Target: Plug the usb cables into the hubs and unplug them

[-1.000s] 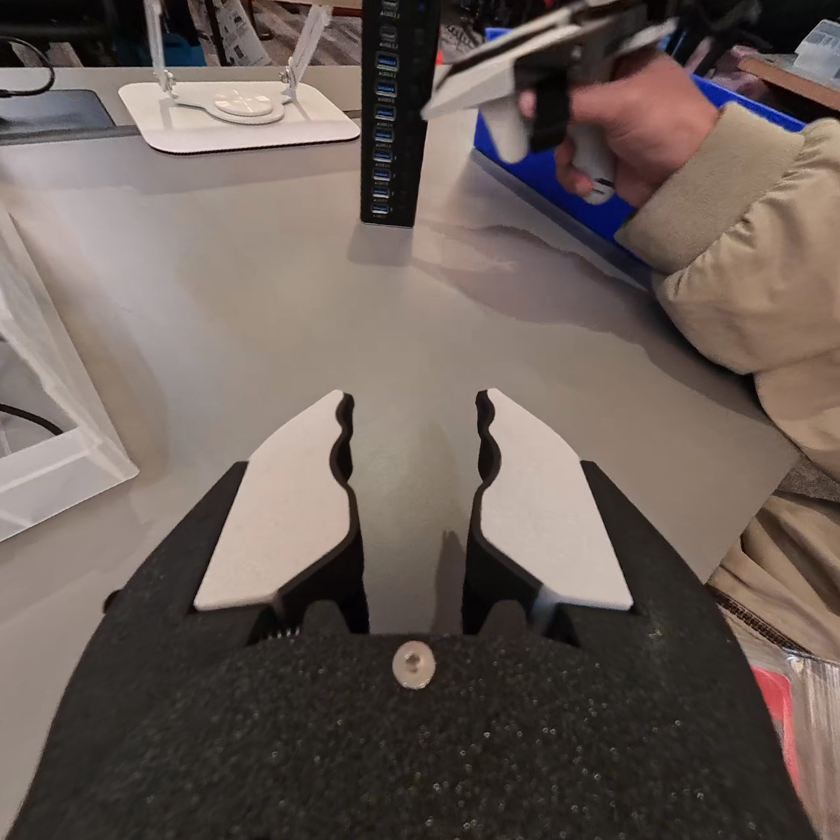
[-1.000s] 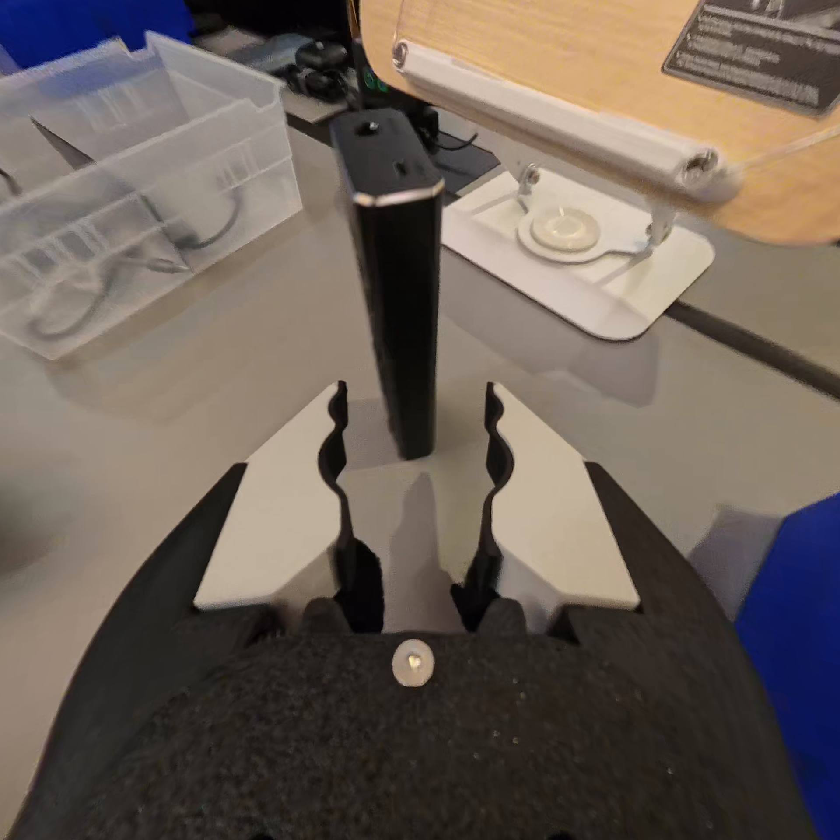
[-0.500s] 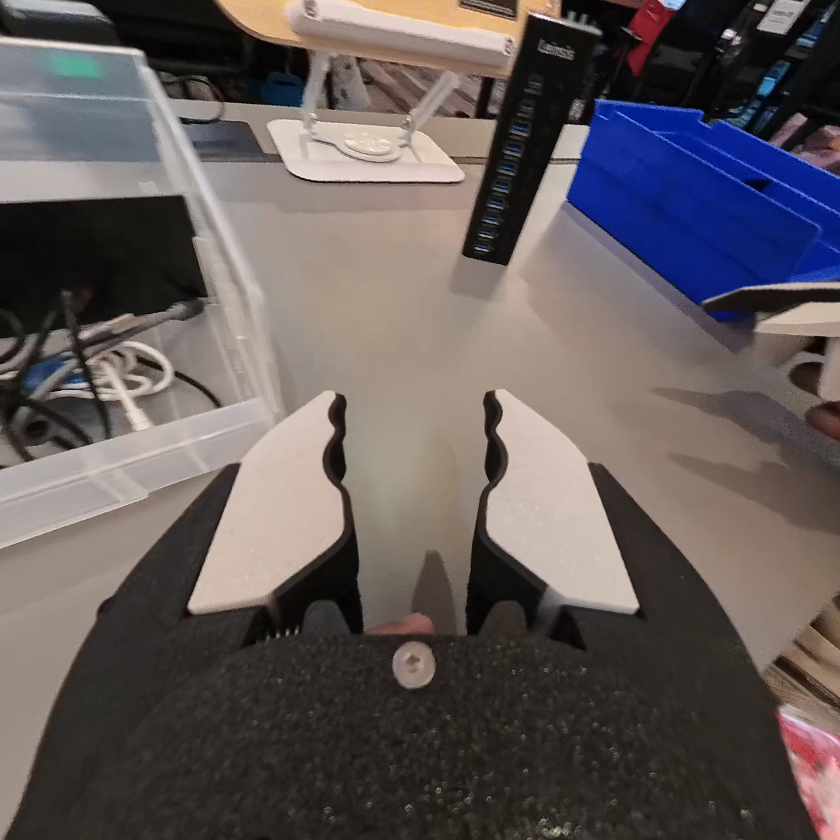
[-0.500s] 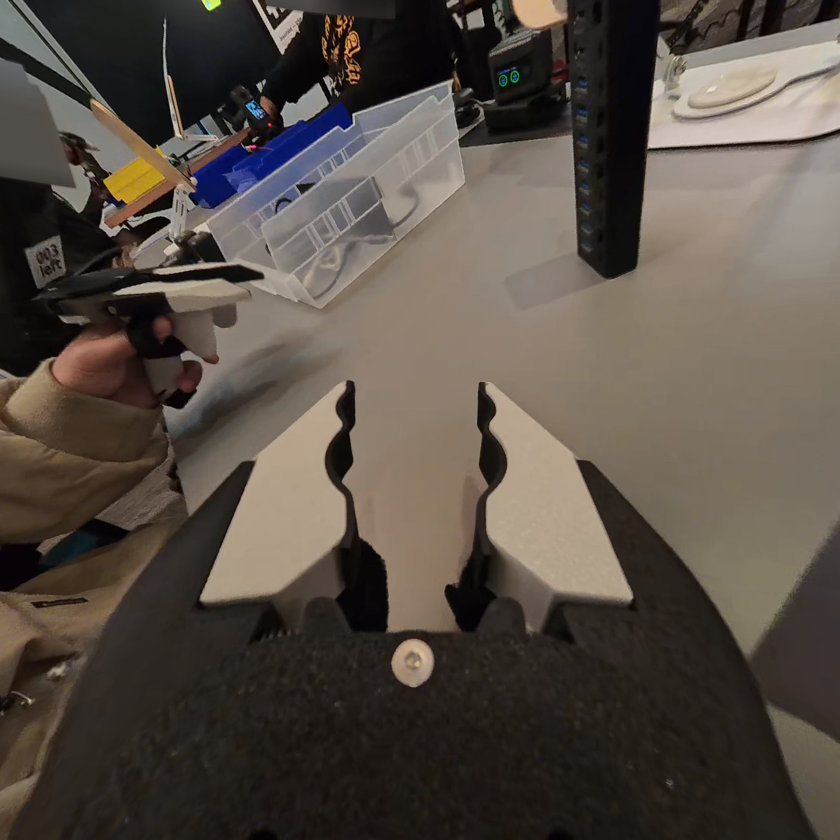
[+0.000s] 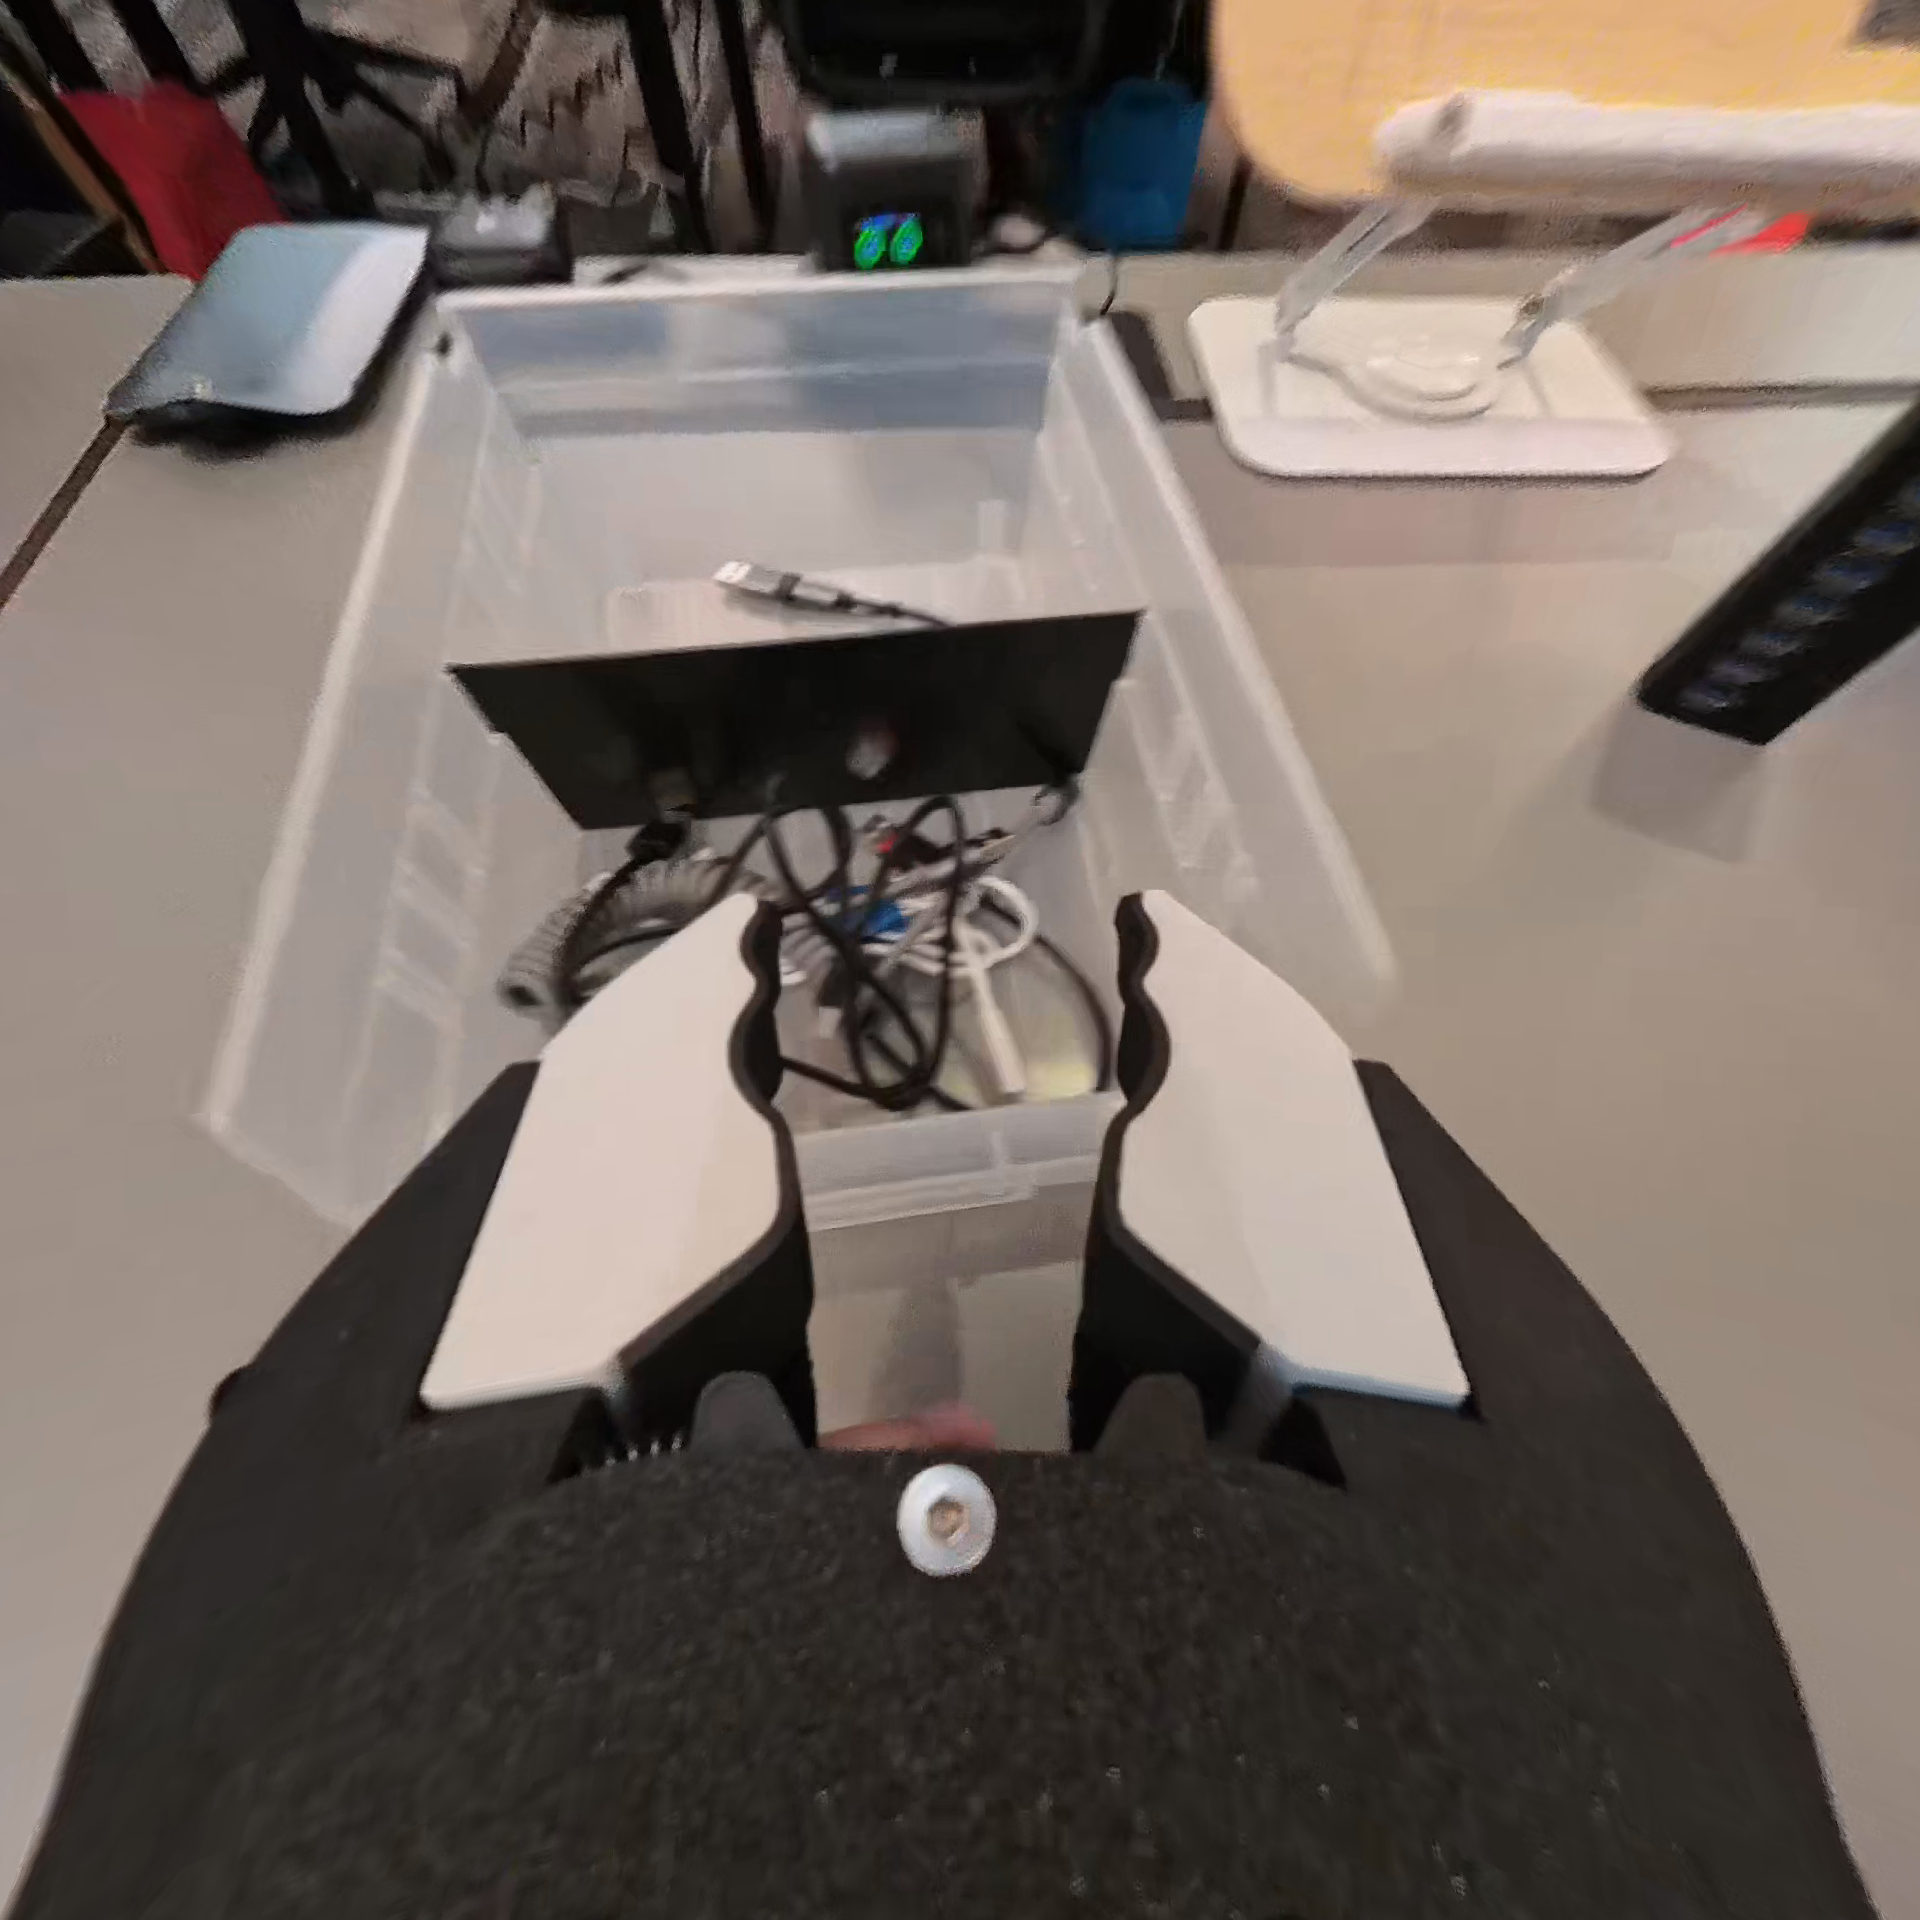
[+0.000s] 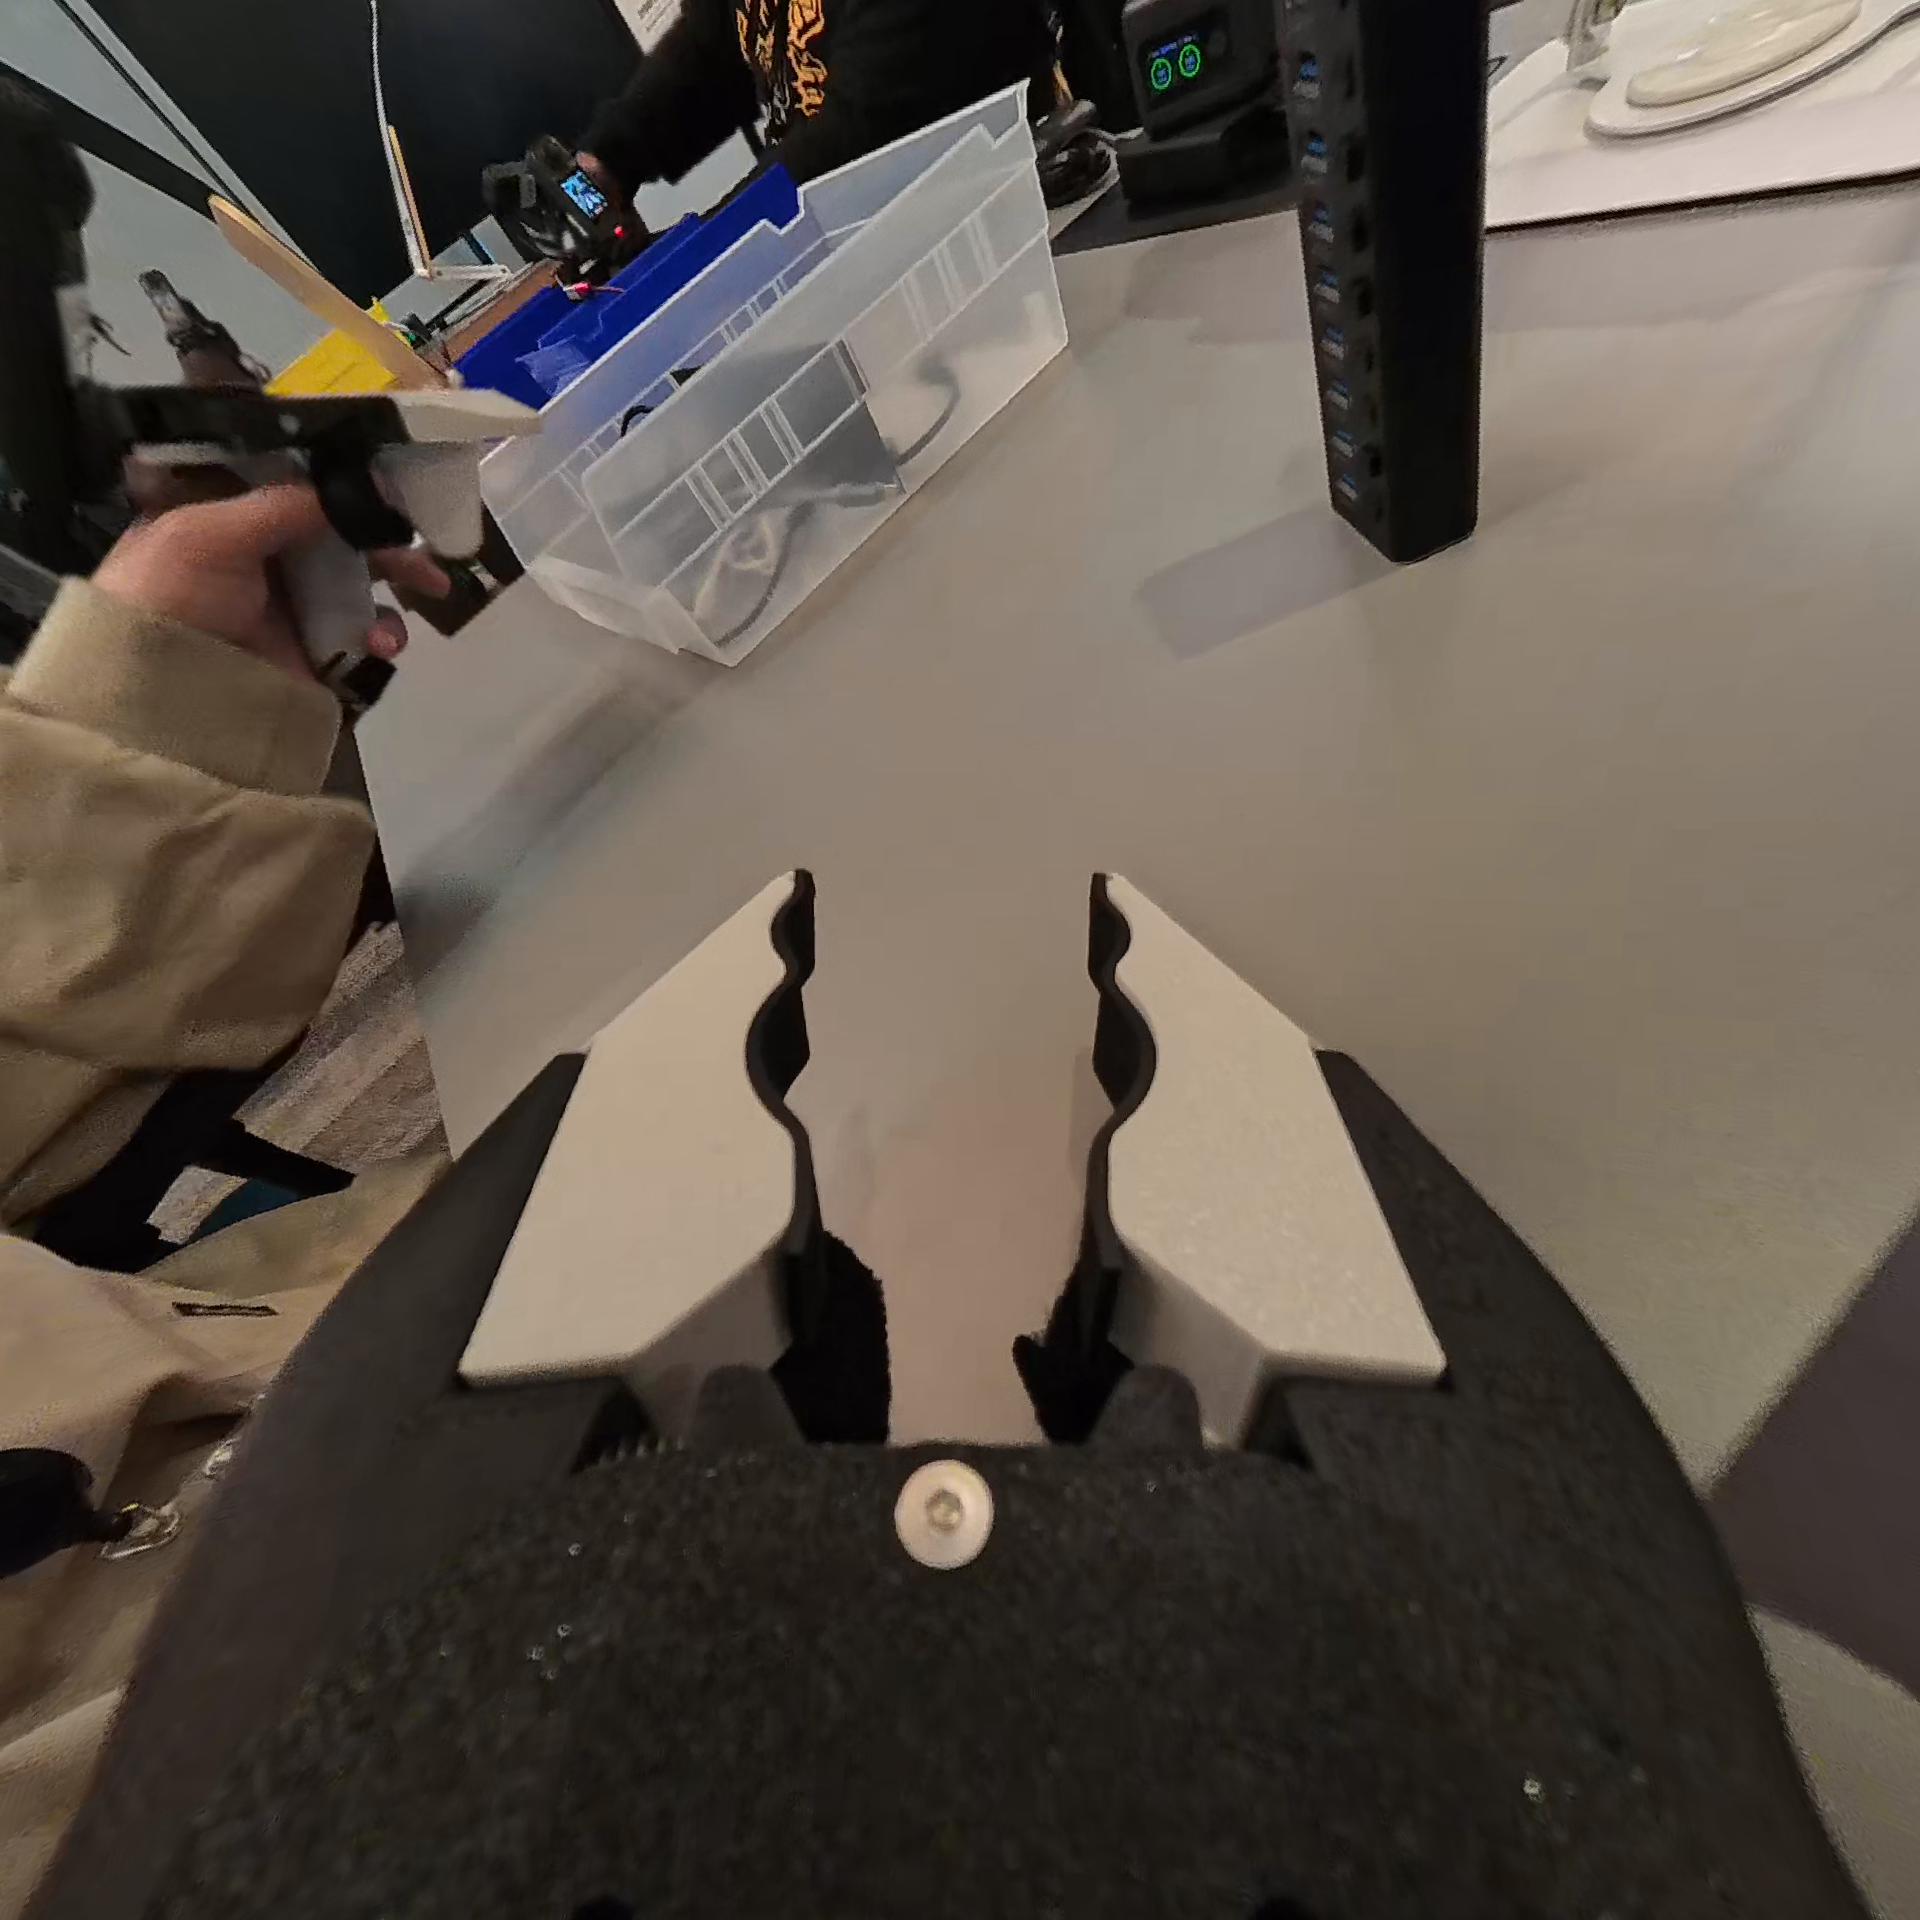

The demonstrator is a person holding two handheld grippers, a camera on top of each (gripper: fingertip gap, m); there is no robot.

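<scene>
Presently, left gripper [image 5: 943, 914]: jaws apart, nothing between them; it hangs over the near end of the clear bin [image 5: 1195, 488].
Right gripper [image 6: 948, 894]: jaws apart, empty, above bare grey table [image 6: 1351, 831].
Usb cables [image 5: 883, 935]: tangled black, white and coiled grey leads lie in the bin's near compartment, just beyond the left fingertips; one loose plug [image 5: 764, 580] lies in the far compartment at 12 o'clock.
Hub [image 6: 1382, 270]: black port strip standing upright on the table, at 1 o'clock from the right gripper and well apart from it; no cable is plugged in the ports that show.
Obstructions: a black divider [image 5: 800, 707] crosses the bin and hides part of the leads behind it; the bin's front wall stands between the left gripper and the cables.
Surroundings: white stand base [image 5: 1444, 405] at 1 o'clock, dark flat pouch [image 5: 281, 332] at 11 o'clock, and a small device with green lights [image 5: 883, 239] beyond the bin.
Left view only: bin contents from above; the hub shows only as a slanted strip at the 2 o'clock edge.
Right view only: the person's hand [image 6: 239, 571] holding the left gripper at 10 o'clock, a beige sleeve [image 6: 156, 831], and a blue bin [image 6: 623, 301] behind the clear one.
</scene>
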